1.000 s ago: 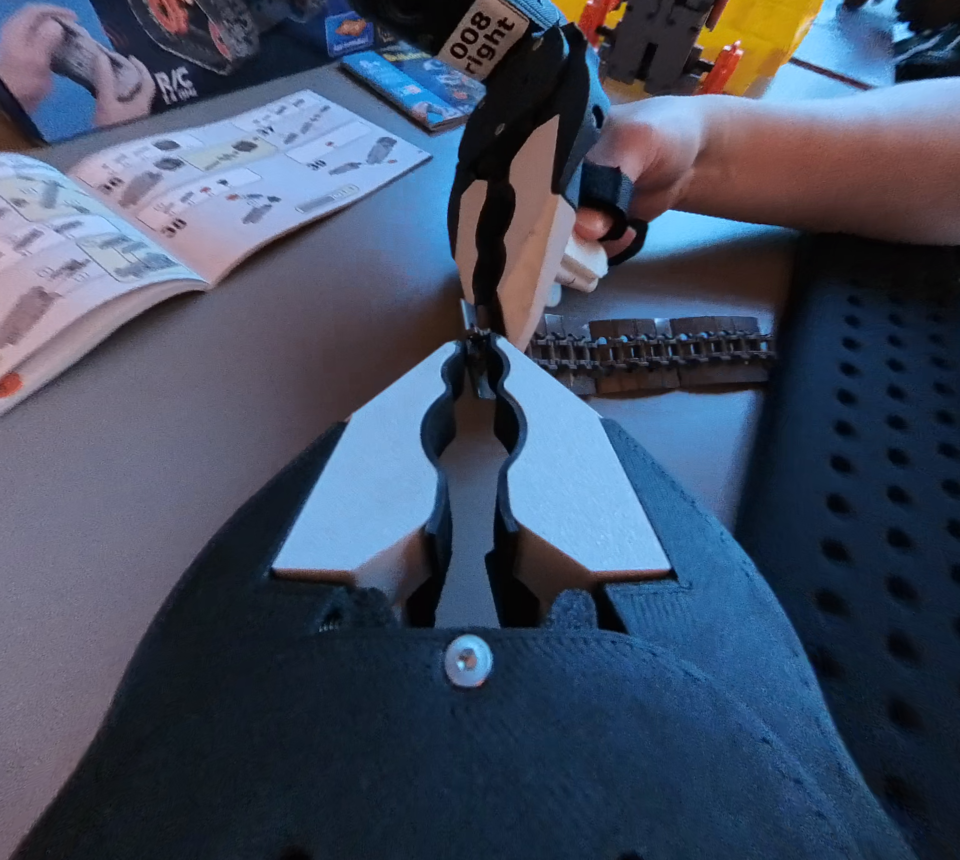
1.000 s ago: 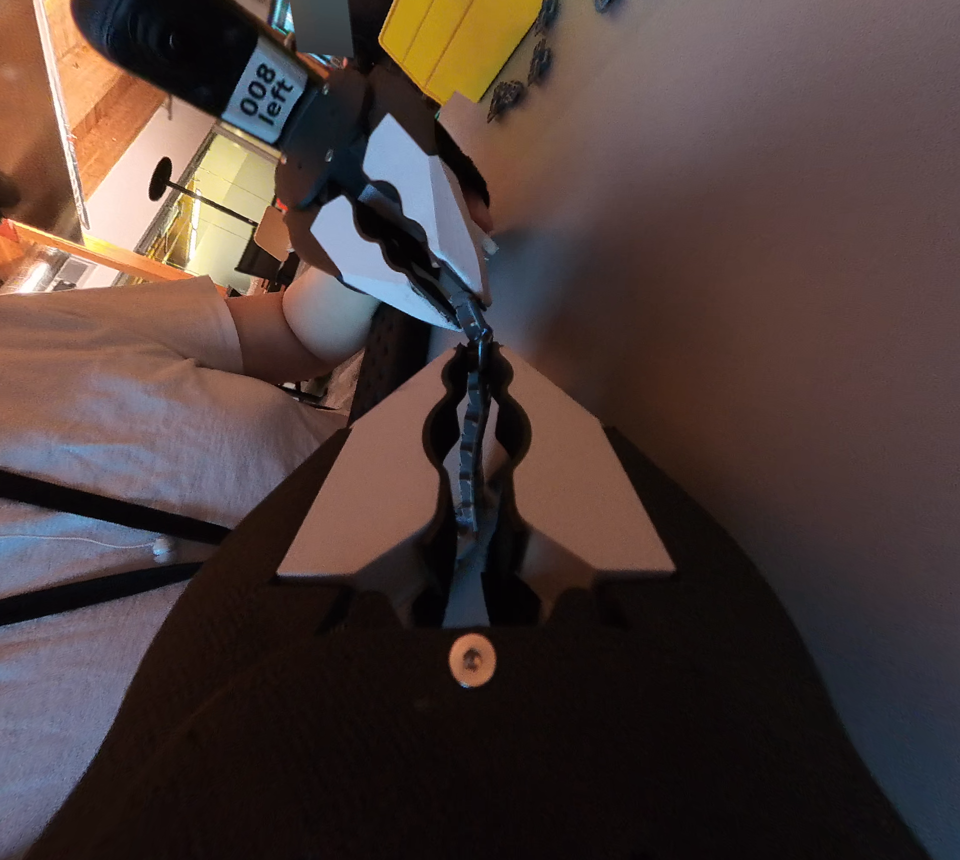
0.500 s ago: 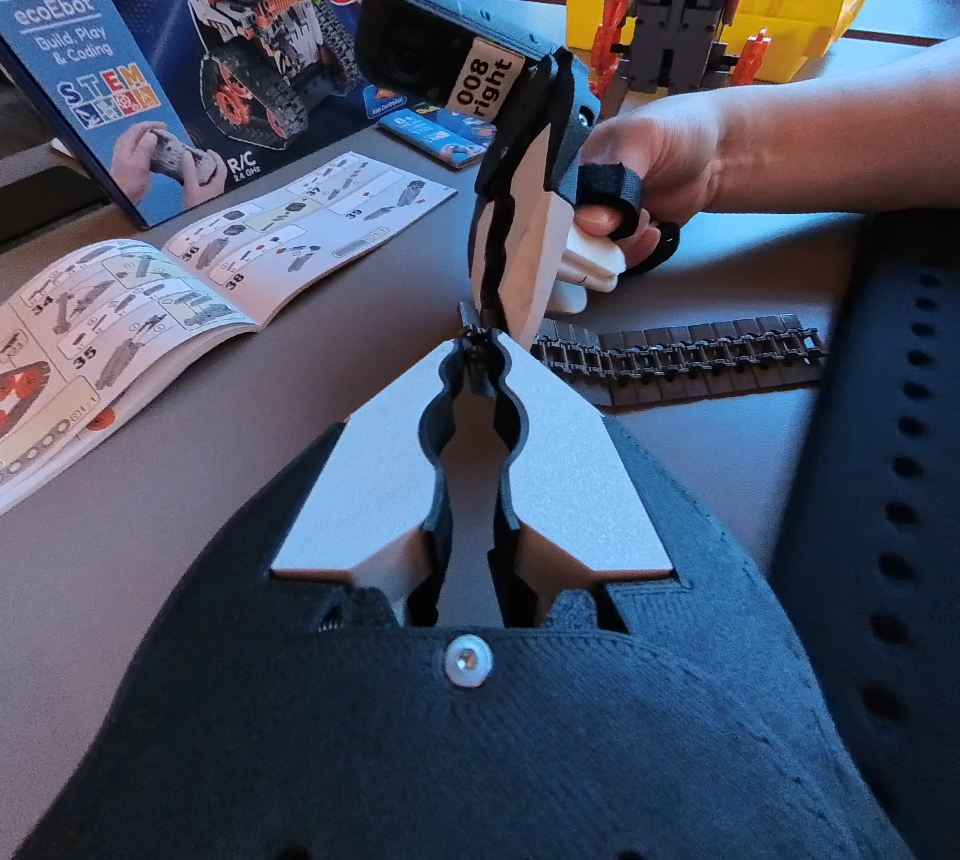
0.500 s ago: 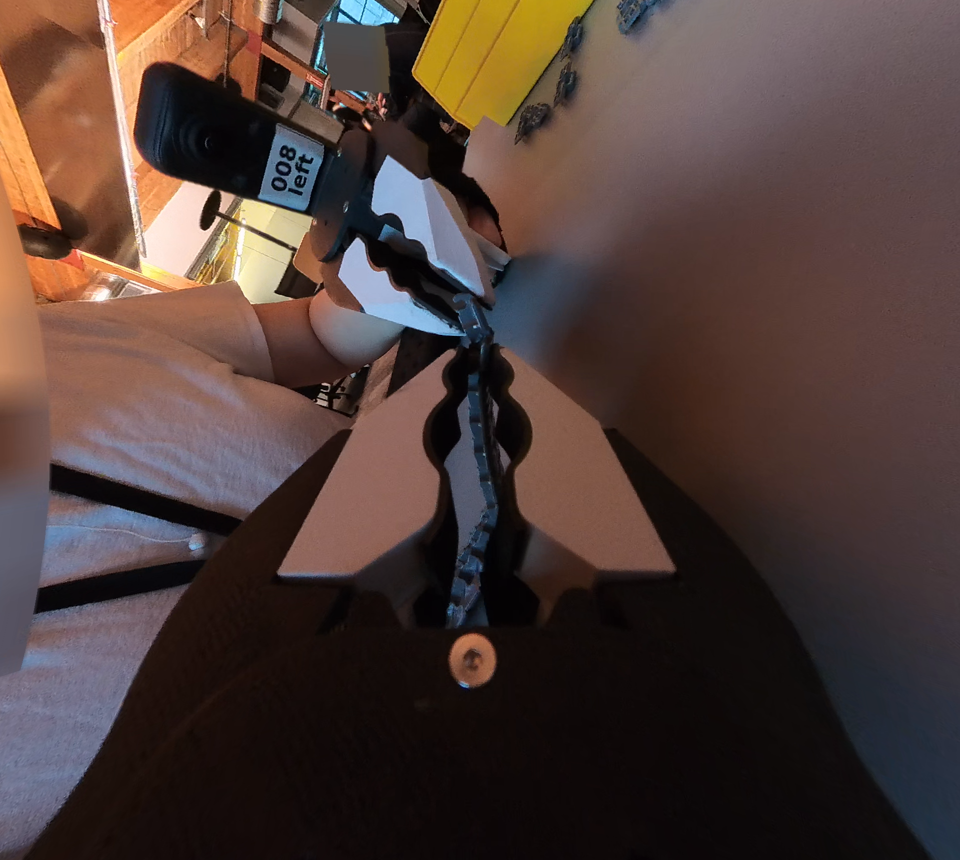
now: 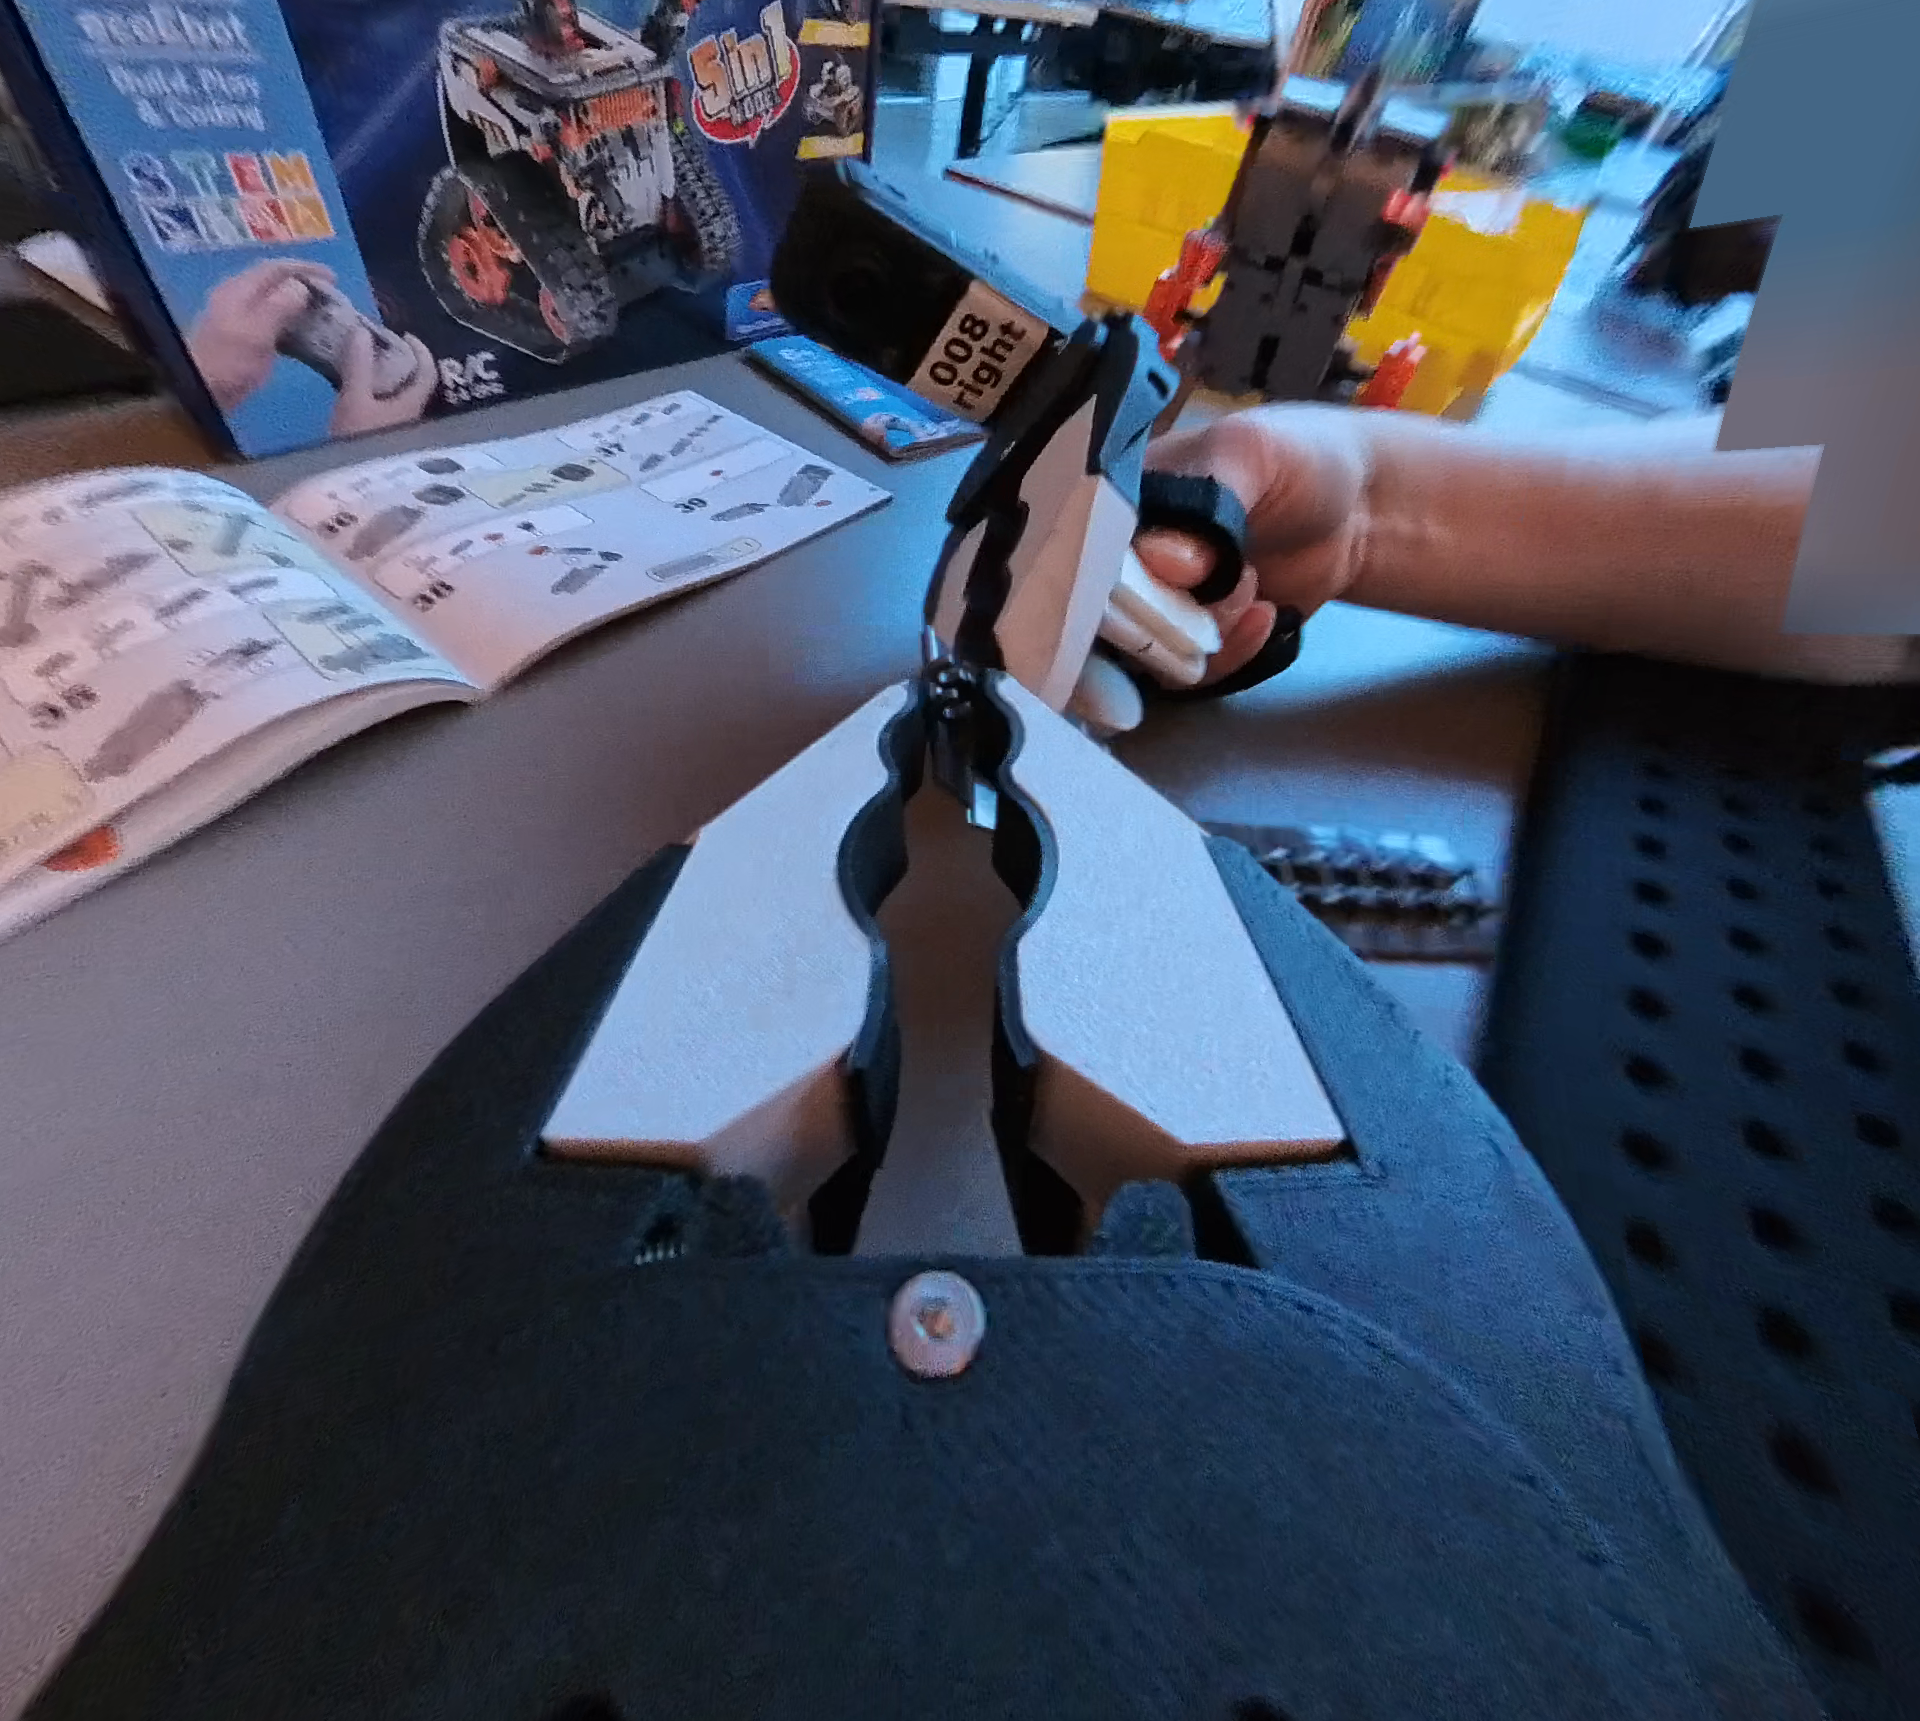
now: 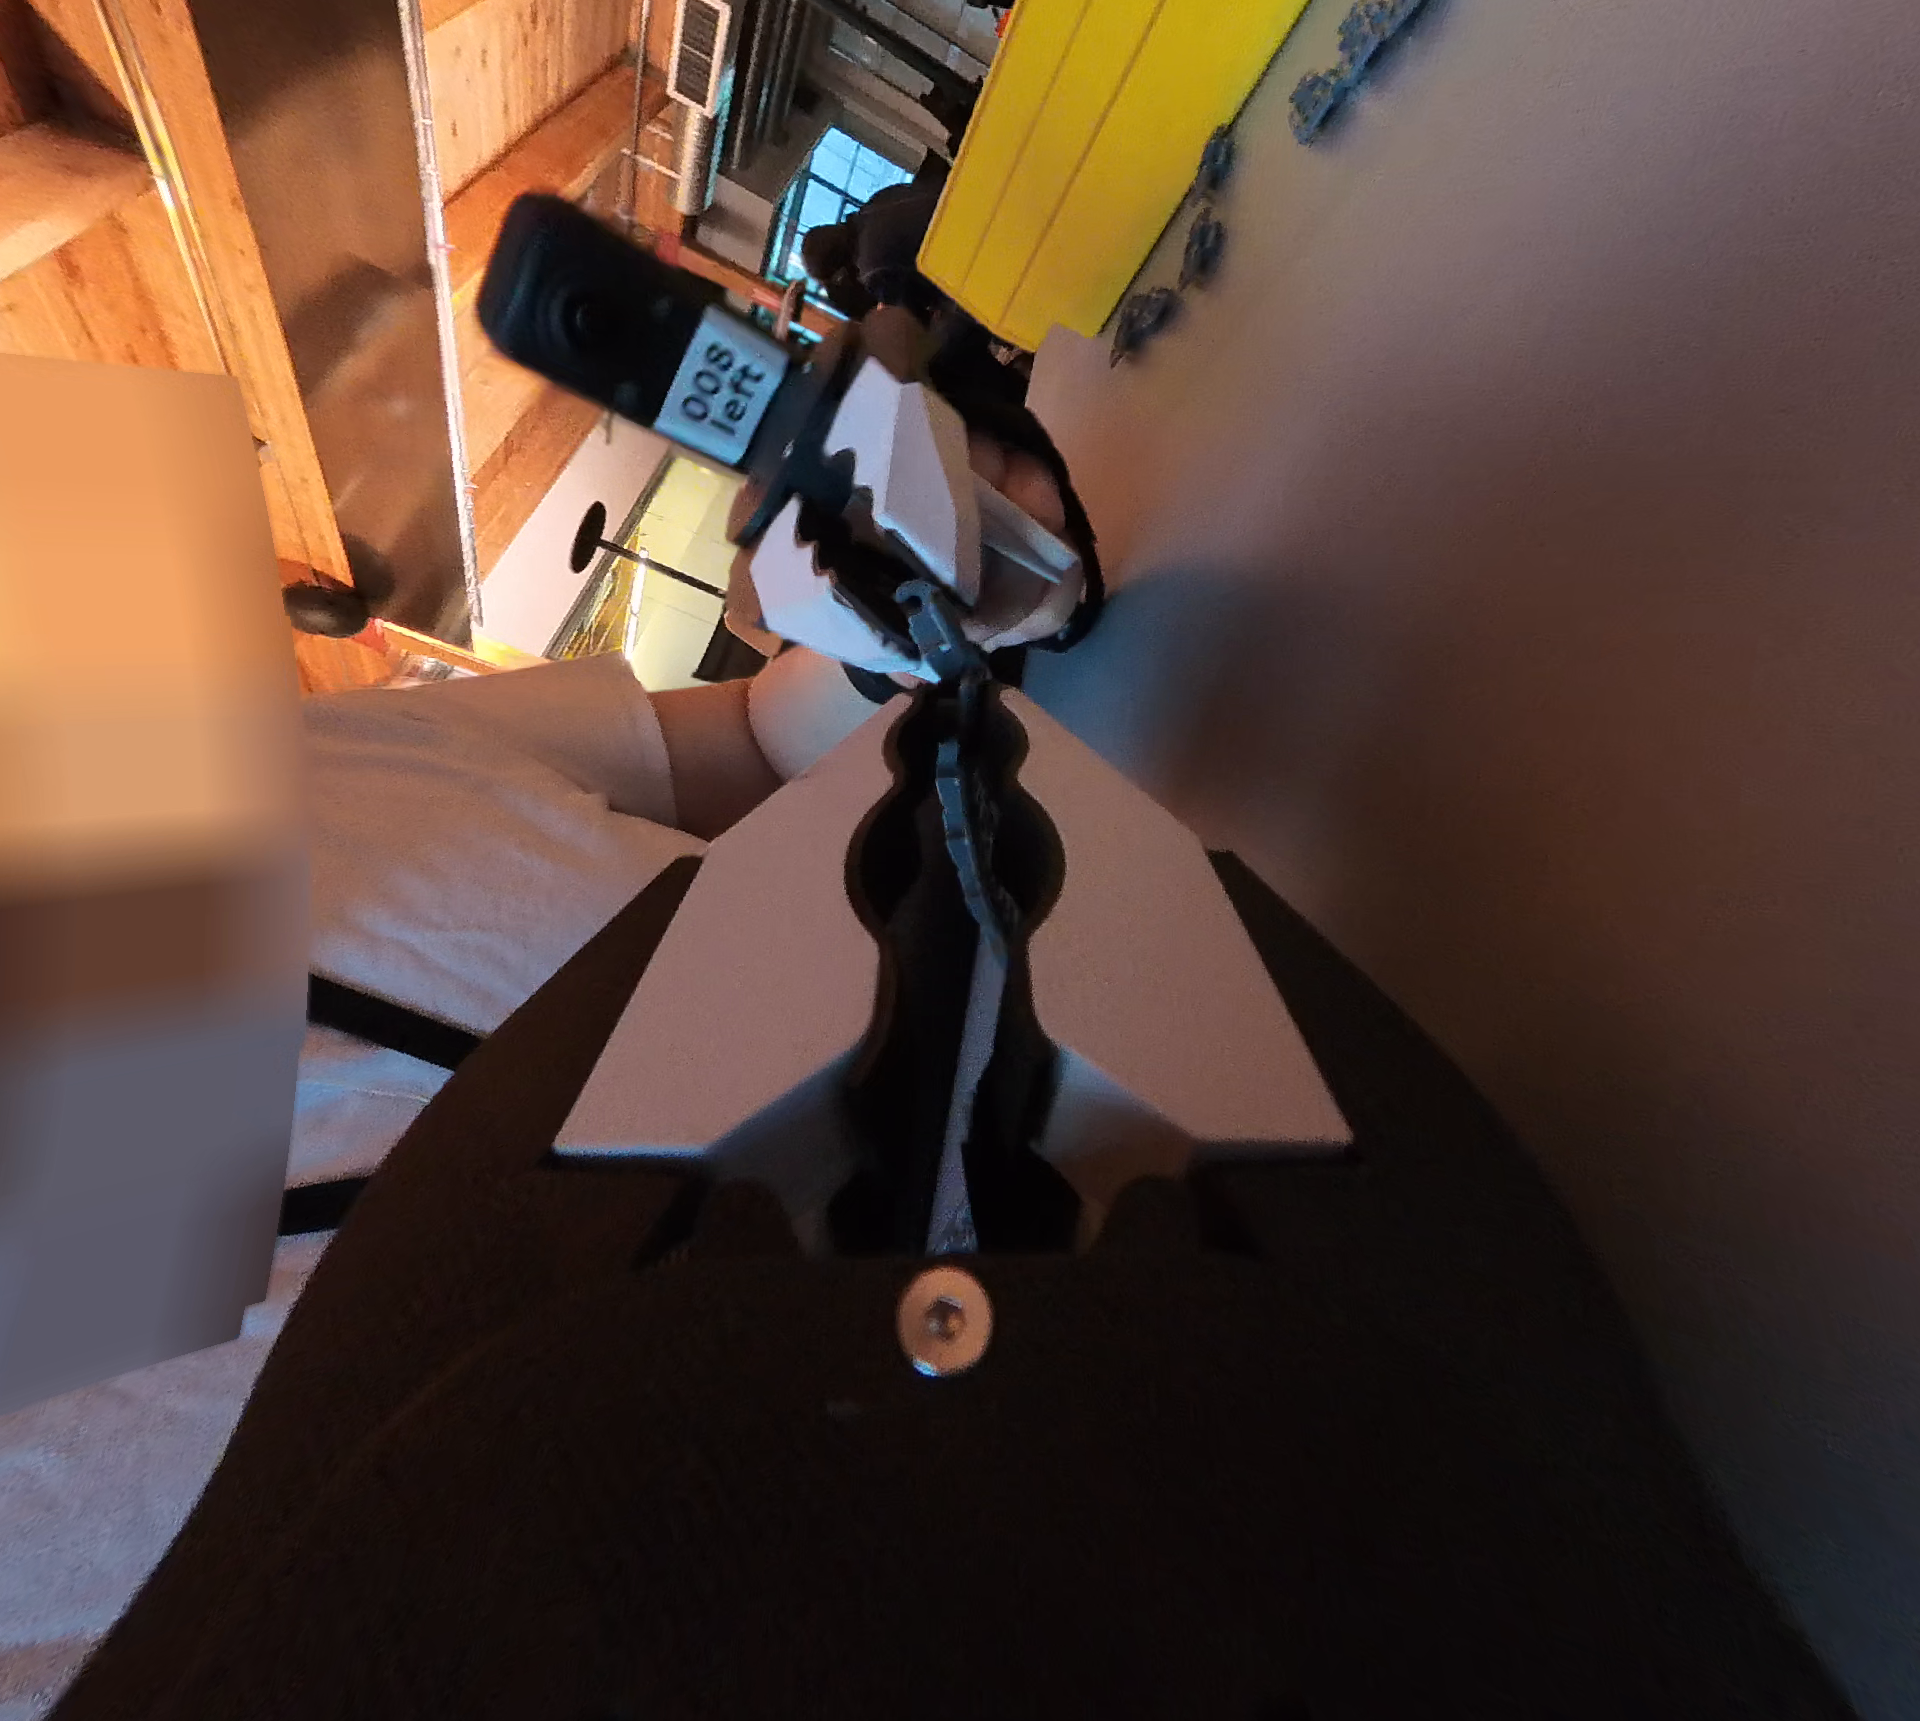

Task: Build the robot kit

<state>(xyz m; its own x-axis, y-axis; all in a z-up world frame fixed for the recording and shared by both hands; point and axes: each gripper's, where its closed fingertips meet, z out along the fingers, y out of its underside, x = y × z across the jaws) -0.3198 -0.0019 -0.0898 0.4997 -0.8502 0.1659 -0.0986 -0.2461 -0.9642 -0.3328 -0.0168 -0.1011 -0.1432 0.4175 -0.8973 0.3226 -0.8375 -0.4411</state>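
Grey plastic track links (image 6: 964, 824) run between both tools: the right hand-held gripper (image 6: 961, 705) is clamped on the strip, and the left hand-held gripper (image 5: 951, 697) pinches its end, tips nearly meeting above the desk (image 5: 312, 975). A second track strip (image 5: 1361, 876) lies beside an open instruction booklet (image 5: 343, 570).

The left gripper (image 5: 951, 700) and right gripper (image 6: 961, 695) meet tip to tip, both jaws closed, each gripped by a bare hand (image 5: 1247, 528).
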